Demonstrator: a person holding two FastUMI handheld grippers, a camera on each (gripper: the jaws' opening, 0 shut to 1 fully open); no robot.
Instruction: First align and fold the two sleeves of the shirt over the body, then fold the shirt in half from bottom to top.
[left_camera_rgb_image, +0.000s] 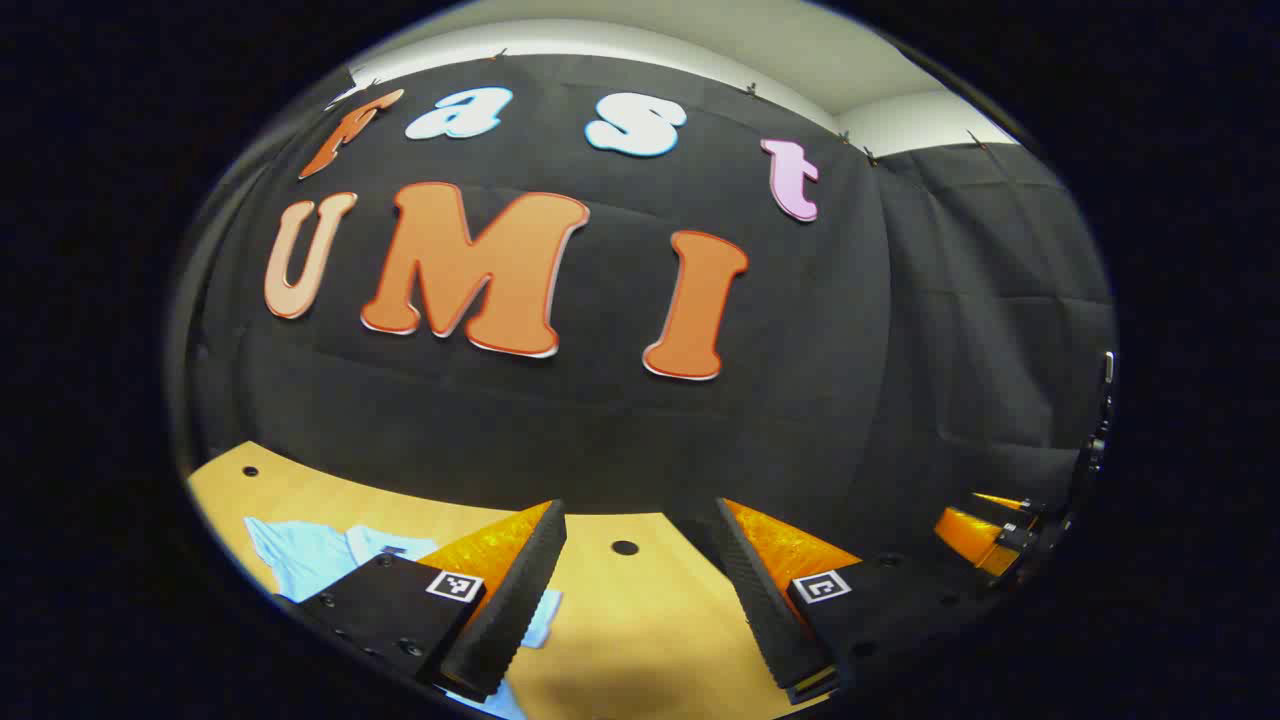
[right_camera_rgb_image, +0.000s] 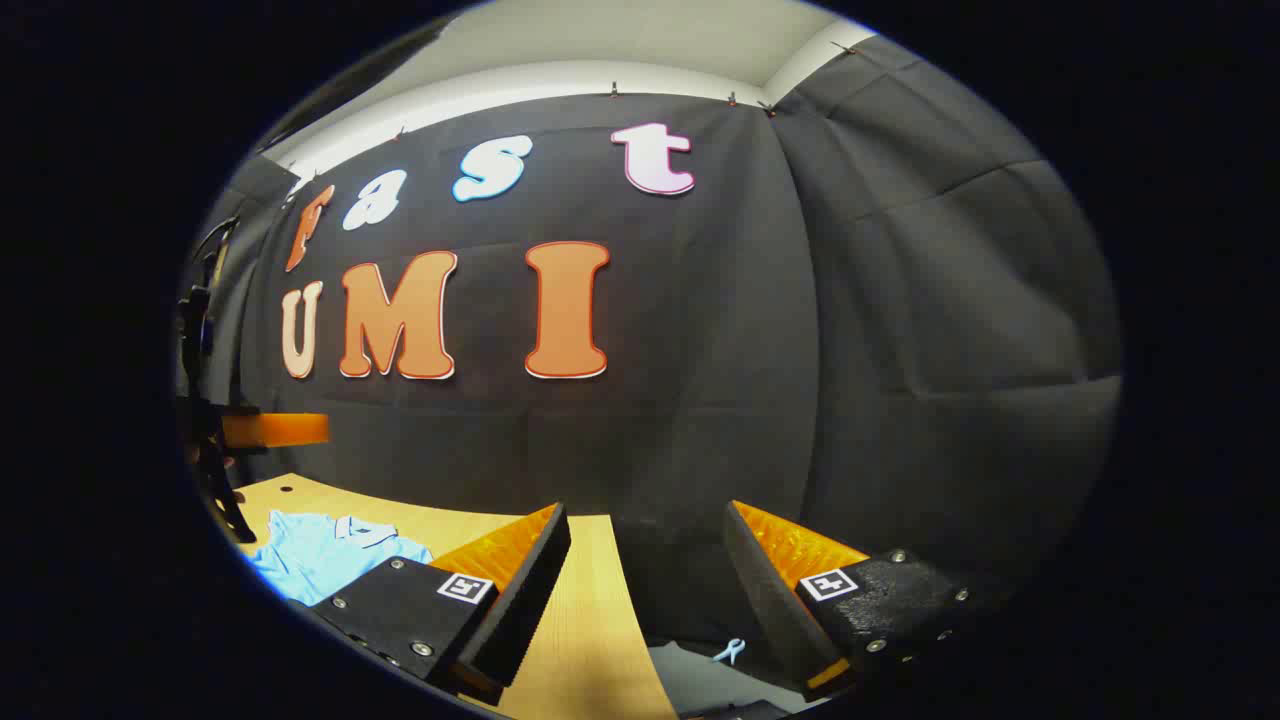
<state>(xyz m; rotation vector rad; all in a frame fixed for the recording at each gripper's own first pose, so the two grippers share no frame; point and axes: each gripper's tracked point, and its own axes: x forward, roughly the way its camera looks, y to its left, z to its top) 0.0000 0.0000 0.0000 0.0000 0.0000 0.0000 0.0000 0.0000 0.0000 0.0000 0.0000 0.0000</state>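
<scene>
Both sets of jaws stand wide apart and empty above a wooden table (left_camera_rgb_image: 640, 620), the left gripper (left_camera_rgb_image: 640, 590) and right gripper (right_camera_rgb_image: 645, 590) each carrying small square black-and-white marker tags, not legible as text. The light-blue shirt (right_camera_rgb_image: 320, 555) lies on the table at lower left, collar visible, partly hidden behind a finger and cut off at the edge. No readable label shows on it.

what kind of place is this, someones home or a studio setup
Most likely a recording booth, not a home. Black cloth hangs clipped as walls around a bare wooden table with drilled holes, where a light blue shirt lies. Both hand-held grippers, left and right, hover open above it.
</scene>
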